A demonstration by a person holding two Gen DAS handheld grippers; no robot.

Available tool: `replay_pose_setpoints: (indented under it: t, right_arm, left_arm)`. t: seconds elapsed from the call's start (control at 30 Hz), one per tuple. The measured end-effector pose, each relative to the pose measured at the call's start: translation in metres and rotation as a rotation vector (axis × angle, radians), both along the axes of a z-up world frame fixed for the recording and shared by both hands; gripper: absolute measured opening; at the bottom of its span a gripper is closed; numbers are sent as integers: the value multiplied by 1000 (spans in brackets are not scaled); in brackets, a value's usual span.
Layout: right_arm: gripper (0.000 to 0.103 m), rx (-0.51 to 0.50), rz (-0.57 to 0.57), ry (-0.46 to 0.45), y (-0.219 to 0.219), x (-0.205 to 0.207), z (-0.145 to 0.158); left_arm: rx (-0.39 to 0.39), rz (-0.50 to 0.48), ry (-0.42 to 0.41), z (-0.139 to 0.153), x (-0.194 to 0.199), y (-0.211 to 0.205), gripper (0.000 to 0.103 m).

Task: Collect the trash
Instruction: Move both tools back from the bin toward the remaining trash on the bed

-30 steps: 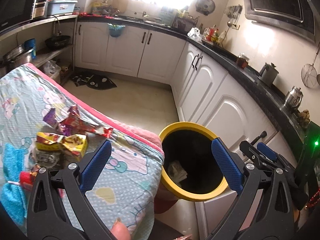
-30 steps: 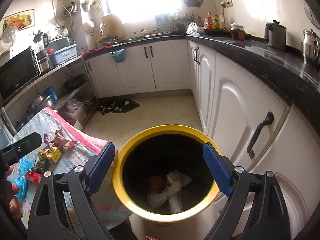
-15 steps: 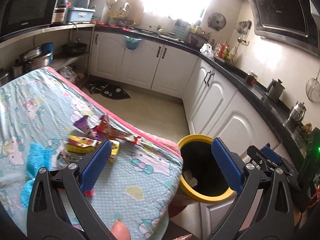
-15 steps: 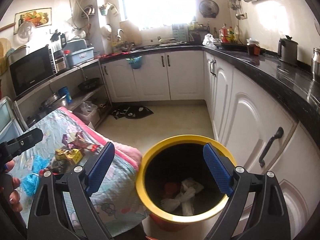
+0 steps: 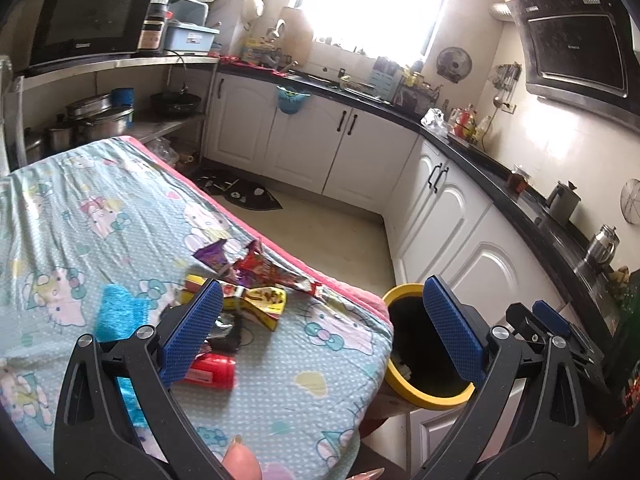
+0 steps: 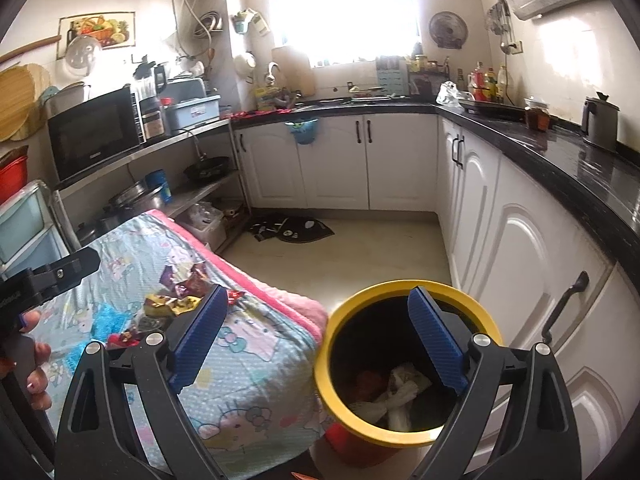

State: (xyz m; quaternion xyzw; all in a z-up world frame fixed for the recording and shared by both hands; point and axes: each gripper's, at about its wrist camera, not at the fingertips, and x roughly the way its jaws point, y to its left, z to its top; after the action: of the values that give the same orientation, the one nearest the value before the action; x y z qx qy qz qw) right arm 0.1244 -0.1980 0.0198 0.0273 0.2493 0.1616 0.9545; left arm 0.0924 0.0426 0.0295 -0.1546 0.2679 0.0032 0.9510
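A loose heap of snack wrappers point(image 5: 256, 280) lies on a cloth-covered surface point(image 5: 100, 208), near its pink-edged corner and just beside a round bin point(image 6: 408, 364) that stands on the floor below that corner. The wrappers are thin, crinkled foil and plastic in red, purple and yellow, torn open and overlapping; a yellow one point(image 5: 262, 304) is twisted like a bow, and a small red cylinder-shaped package point(image 5: 210, 372) lies closest to the left gripper point(image 5: 320, 336). A fuzzy bright blue patch point(image 5: 114, 312) sits beside the heap; what it is cannot be told. The left gripper hangs above the wrappers with its jaws spread wide and nothing between them. The right gripper point(image 6: 316, 340) is over the bin's near side, its jaws also parted and empty. The bin has a glossy yellow rim, a dark inside and a red base, and already holds crumpled white paper and something red. The likely trouble: the foil is slippery and light, so a pinch could catch only 1 corner and let the piece slide out, or drag neighbouring wrappers off the edge onto the floor. The cloth is soft and wrinkled, printed with cartoon cats, and the jaws could snag it and pull it along with the trash. White kitchen cabinets point(image 6: 520, 240) with dark handles and a black countertop run behind.
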Motion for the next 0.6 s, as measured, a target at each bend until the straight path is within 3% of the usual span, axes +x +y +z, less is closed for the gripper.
replay_pose_setpoints:
  t: [0.6]
  right_arm:
    - [89,-28,145,-7,55,-3,4]
  left_arm:
    - [9,131,-7,6,-23,58,92]
